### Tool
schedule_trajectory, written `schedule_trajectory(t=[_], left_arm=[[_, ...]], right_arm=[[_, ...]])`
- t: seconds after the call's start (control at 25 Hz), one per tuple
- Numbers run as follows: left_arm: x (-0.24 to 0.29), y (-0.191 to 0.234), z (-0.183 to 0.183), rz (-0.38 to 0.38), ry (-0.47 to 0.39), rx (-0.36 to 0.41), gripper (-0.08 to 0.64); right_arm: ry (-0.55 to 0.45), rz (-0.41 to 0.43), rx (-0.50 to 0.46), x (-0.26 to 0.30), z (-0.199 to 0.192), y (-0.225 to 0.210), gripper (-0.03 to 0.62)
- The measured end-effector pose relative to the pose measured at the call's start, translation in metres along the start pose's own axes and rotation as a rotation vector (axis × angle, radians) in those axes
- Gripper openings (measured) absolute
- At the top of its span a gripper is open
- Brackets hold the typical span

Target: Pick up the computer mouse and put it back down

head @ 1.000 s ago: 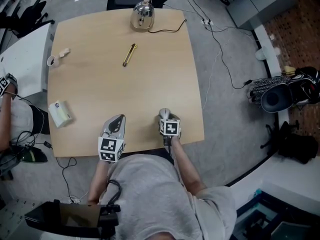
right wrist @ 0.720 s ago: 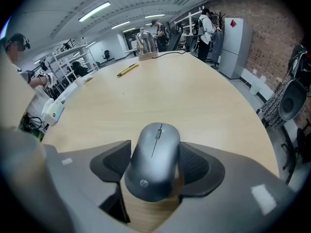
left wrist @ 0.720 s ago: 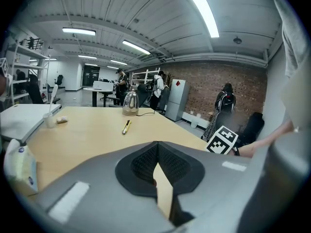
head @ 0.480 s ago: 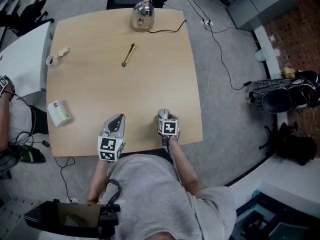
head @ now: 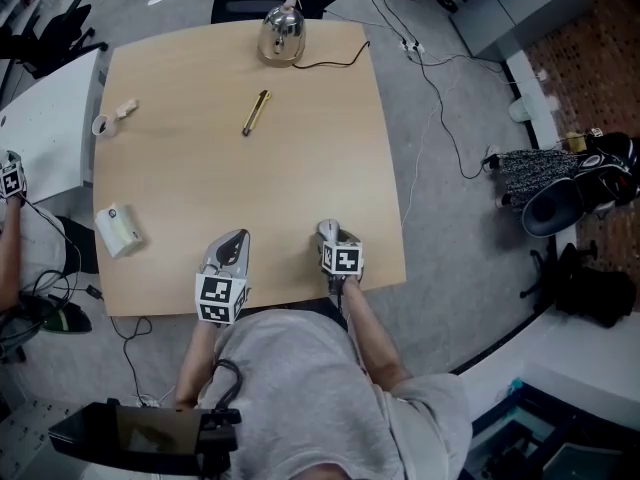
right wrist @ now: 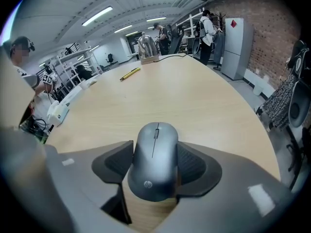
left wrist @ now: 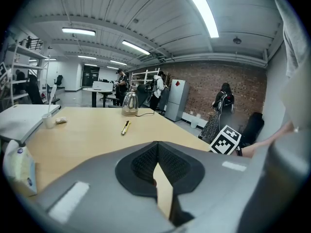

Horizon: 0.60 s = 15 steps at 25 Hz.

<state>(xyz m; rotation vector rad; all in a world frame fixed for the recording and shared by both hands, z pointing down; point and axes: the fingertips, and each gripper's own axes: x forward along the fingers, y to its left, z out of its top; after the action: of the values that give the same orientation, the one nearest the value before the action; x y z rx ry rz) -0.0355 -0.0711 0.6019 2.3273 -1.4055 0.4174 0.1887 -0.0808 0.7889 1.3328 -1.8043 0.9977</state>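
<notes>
Now the fingers [right wrist: 194, 161] of our right gripper [right wrist: 154, 147], just closing, clasp the computer mouse [right wrist: 154, 171] by both sides on the surface [right wrist: 194, 96]. Its back reads "hp". Our left gripper [left wrist: 157, 147] keeps its fingers clenched.

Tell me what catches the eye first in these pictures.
A grey mouse sits at the near edge of the wooden table, between the right tongs, whose jaws have just been closing and look pressed against its sides. The left tongs are shut and empty beside it. At the far edge stands a shiny metal kettle, with a yellow tool lying nearer the middle.
</notes>
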Motion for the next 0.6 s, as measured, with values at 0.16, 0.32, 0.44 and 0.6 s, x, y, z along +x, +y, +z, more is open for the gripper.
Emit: schedule_trajectory(t=[0.16,0.32,0.44,0.6], left_arm=[[0.000,-0.003,0.003,-0.007,-0.003,0.007,0.020],[-0.001,-0.007,0.007,-0.015,-0.013,0.018,0.020],[-0.003,-0.007,0.009,-0.018,-0.020,0.023,0.020],[-0.006,-0.009,0.012,-0.019,-0.029,0.031,0.020]], right_arm=[[-0.031,0.012,-0.016,-0.008,0.010,0.003,0.287],[-0.093,0.029,-0.044,-0.021,0.024,0.012,0.286],[-0.136,0.040,-0.058,-0.031,0.036,0.019,0.284],[-0.196,0.051,-0.055,-0.049,0.052,0.026,0.275]])
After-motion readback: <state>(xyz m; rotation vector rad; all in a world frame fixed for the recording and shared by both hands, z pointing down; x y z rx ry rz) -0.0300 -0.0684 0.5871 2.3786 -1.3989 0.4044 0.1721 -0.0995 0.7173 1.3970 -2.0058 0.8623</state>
